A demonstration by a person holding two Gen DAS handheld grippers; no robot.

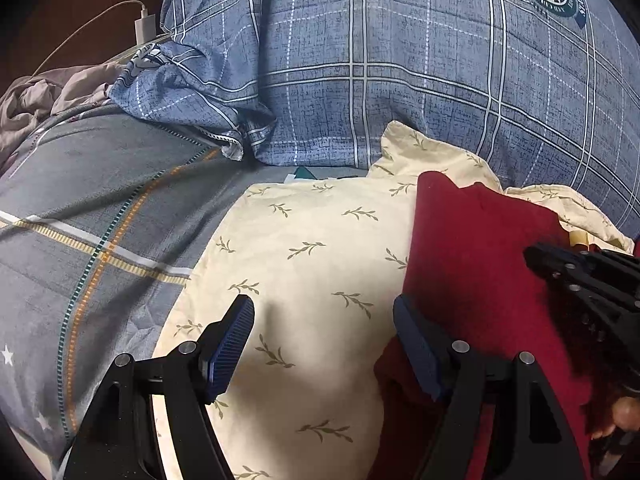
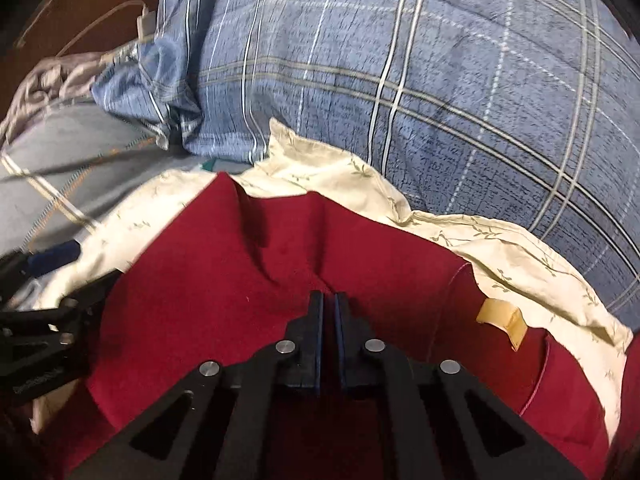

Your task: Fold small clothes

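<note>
Right gripper [image 2: 329, 300]: blue pads pressed together on a raised ridge of the red garment [image 2: 224, 280], the cloth puckering into creases that run away from the pinch (whether one layer or several is caught cannot be told); the grip sits near the middle of the cloth rather than at an edge, so a likely fault is that a pull from here drags the whole piece into a bunch instead of turning over a clean fold; a thin pinch may also slip free under tension.

Left gripper [image 1: 324, 316]: fingers spread wide and holding nothing; one pad [image 1: 230, 346] hangs over the cream leaf-print cloth [image 1: 304, 248], the other rests at or just over the near edge of the red garment [image 1: 476, 264] (contact cannot be told); closing here risks catching the cream cloth together with the red one, so that both lift at once.

Position of the work: the red garment lies on the cream cloth, directly under and ahead of the right gripper and to the right of the left one; a tan label [image 2: 504, 320] shows at its right side, near the cream cloth's rumpled border.

Surroundings: a blue checked pillow [image 1: 400, 60] behind; a grey bedsheet [image 1: 80, 200] to the left; a white charger [image 1: 144, 28] with its cable, well apart.
</note>
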